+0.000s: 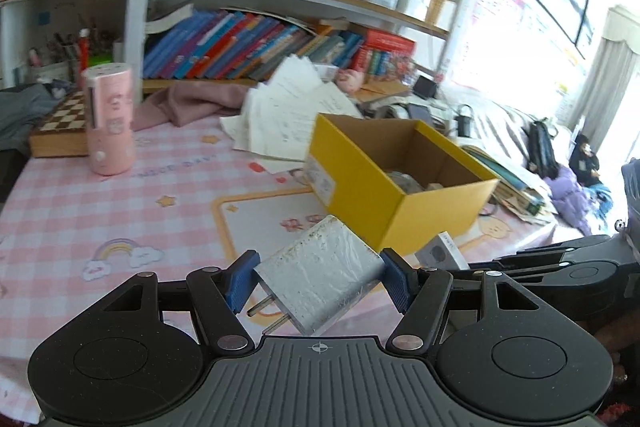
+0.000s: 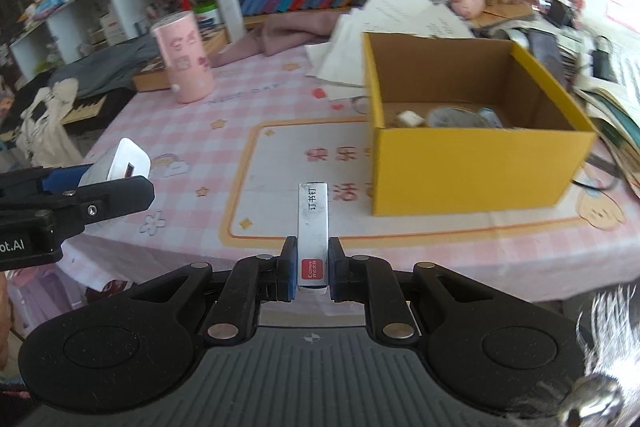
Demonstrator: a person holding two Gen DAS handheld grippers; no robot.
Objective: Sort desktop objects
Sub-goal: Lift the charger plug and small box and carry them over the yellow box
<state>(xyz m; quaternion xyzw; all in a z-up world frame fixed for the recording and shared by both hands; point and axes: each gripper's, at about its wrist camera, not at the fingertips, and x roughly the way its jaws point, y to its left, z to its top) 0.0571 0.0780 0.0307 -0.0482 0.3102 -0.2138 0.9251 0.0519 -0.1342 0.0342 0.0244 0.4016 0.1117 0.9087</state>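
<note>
Going from left to right, we first pass the pink canister [image 1: 109, 119] standing on the checked tabletop [image 1: 120, 211], well apart from anything we carry. Next comes our left gripper [image 1: 316, 277], its jaws clenched on a silver plug adapter [image 1: 326, 273], prongs pointing back towards the camera and the body tilted. Beside it our right gripper [image 2: 313, 267] has its jaws clamped on a slim box of staples [image 2: 313, 227], which sticks out forward between them. Furthest right sits the yellow box [image 2: 472, 163], open at the top, near both loads but not yet under either.

We judge the step in hand to be carrying both items to the yellow box. To do it well we should bring each load over the open top, clear of the near wall, before letting go. We should also release one hand at a time so the two grippers do not crowd each other. The adapter sits askew in its grip, so we would keep the hand steady on the way.

Some things escape us. What lies in the bottom of the yellow box is blurred; we make out a small white piece and something roundish, no more. The right gripper shows only in part in the left view, and the stack of papers [image 1: 292, 107] behind the box is smeared.
</note>
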